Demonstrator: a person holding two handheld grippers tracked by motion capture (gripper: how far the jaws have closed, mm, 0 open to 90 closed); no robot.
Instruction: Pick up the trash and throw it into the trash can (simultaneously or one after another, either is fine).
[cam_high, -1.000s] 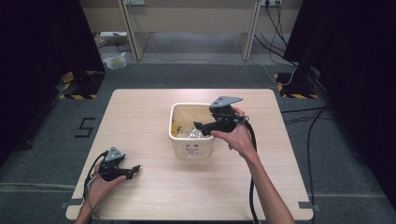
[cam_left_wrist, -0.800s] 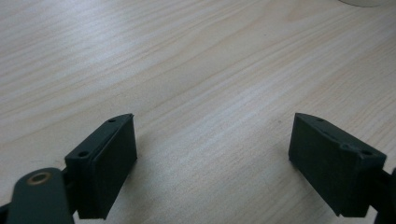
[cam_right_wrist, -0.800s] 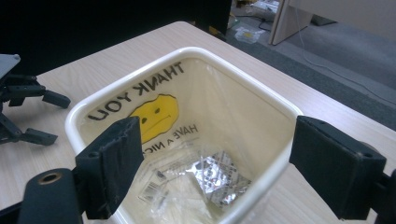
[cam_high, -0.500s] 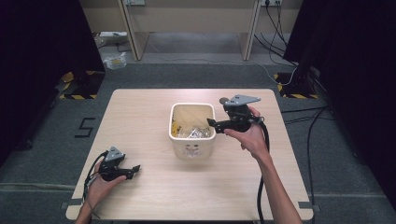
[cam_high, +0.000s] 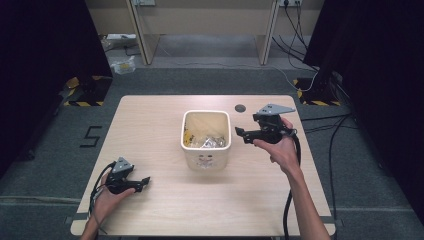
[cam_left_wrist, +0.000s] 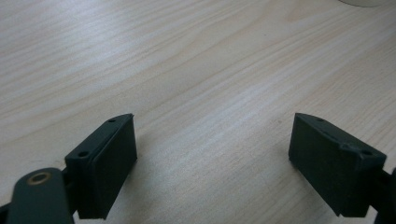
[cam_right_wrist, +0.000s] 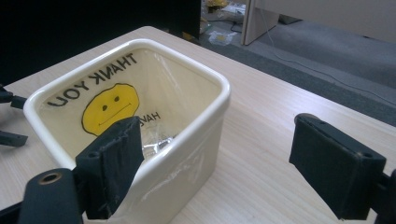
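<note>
Bin, cream and square, stands at the middle of the wooden table, lined with a clear bag printed with a yellow smiley and "THANK YOU"; crumpled shiny scraps lie inside. Just beside its rim hovers the right gripper, jaws spread wide and empty. Well apart, near the table's front edge, the left gripper rests low, likewise wide open on nothing.

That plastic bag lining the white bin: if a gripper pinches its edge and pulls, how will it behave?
Probably floppy: the bag is thin film that clings to the walls of the bin and creases where it folds over the rim. Likely slippery, since the film looks glossy. It may drag the crumpled silvery scraps up with it, and the bin looks light enough to shift.
</note>
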